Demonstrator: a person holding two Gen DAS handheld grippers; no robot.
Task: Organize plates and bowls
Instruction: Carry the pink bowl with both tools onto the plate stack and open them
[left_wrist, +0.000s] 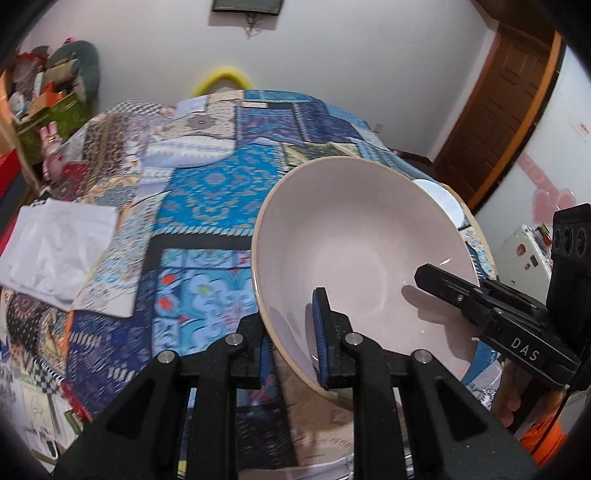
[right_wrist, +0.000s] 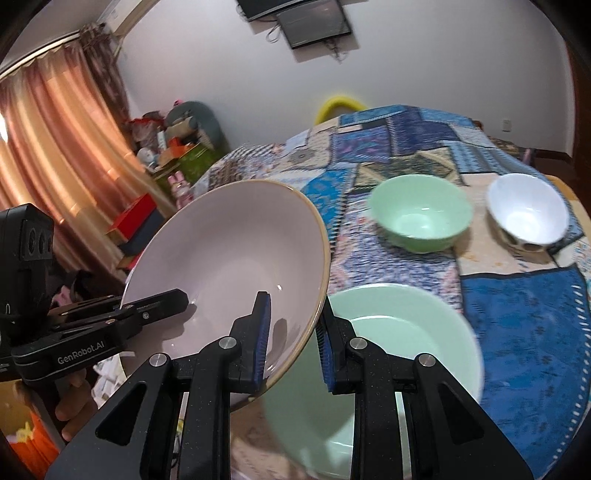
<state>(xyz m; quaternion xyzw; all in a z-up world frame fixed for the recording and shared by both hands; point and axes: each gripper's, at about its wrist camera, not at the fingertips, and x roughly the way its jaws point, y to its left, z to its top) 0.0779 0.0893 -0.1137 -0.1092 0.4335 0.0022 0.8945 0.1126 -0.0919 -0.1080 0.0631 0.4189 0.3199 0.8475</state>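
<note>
A large pale pink bowl (left_wrist: 354, 240) with a tan rim is held tilted in the air by both grippers. My left gripper (left_wrist: 291, 339) is shut on its near rim. My right gripper (right_wrist: 293, 343) is shut on the opposite rim of the pink bowl (right_wrist: 236, 251), and shows in the left wrist view as a black finger (left_wrist: 443, 284) reaching into the bowl. Below sits a large mint green bowl (right_wrist: 399, 332). A small green bowl (right_wrist: 421, 214) and a small white bowl (right_wrist: 528, 214) stand farther back; the white bowl also shows in the left view (left_wrist: 443, 199).
The round table (left_wrist: 207, 192) wears a blue patchwork cloth. White folded cloth (left_wrist: 55, 251) lies at its left. A yellow chair back (left_wrist: 221, 79) stands beyond. Shelves with toys and boxes (right_wrist: 166, 147) stand along the wall by the orange curtain (right_wrist: 55, 140).
</note>
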